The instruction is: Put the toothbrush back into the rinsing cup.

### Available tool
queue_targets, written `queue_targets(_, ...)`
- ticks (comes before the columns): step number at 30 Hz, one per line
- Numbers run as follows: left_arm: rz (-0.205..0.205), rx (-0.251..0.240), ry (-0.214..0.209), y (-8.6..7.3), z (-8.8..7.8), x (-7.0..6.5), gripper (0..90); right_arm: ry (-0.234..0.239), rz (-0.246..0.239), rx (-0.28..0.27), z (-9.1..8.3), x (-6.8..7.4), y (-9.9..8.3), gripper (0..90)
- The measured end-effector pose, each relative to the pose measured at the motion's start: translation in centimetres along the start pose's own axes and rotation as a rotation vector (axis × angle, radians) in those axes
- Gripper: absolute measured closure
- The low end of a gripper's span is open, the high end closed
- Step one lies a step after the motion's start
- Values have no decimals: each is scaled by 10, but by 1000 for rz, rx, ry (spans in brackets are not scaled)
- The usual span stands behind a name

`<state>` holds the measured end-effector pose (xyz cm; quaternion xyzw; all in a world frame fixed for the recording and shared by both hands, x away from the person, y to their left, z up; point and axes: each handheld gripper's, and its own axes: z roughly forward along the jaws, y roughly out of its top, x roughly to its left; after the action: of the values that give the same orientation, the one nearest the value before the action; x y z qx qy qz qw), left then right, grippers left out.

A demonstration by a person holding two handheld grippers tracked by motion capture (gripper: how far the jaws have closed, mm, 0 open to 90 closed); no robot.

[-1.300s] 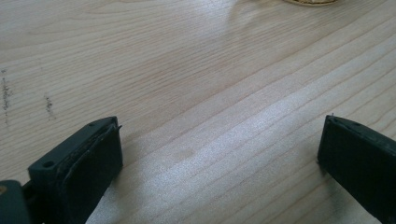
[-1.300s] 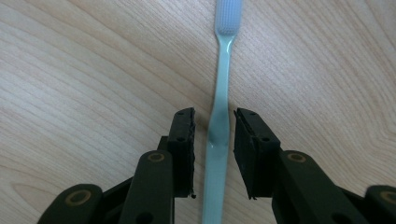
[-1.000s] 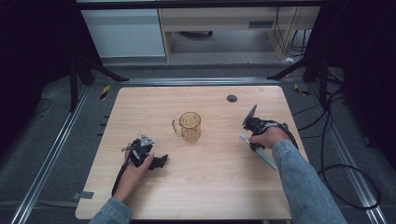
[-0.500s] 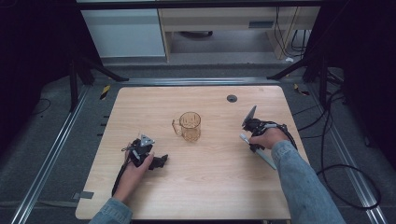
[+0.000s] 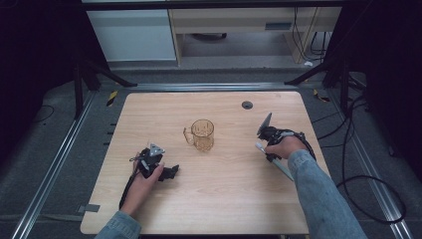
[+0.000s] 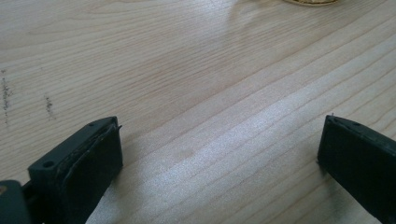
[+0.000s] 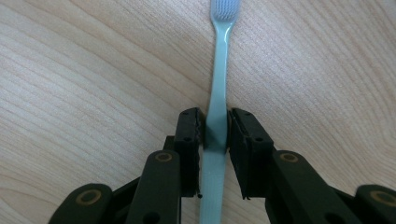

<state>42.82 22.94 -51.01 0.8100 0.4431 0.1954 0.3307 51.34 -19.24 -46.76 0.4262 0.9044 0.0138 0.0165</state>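
While the left tool (image 6: 219,154) gapes, right tool (image 7: 215,133) clamps toothbrush (image 7: 219,74) (handle between jaws).

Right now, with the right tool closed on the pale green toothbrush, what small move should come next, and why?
Probably lift the right tool a little, straight up. Its jaws already pinch the handle of the pale green plastic toothbrush, which seems to lie on the light wooden table. The amber transparent glass mug stands upright, apart to the side, a likely goal. The left tool is open with nothing between its jaws.

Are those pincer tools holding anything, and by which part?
The right gripper clamps a toothbrush by its handle. The left gripper is open, holding nothing.
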Motion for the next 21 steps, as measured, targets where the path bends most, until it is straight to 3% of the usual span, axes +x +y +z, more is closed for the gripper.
queue_targets(18,1,1,0,0,0,0,0,-6,3,7,0,2,5,783)
queue_targets(21,0,1,0,0,0,0,0,10,33,14,-1,3,6,793)
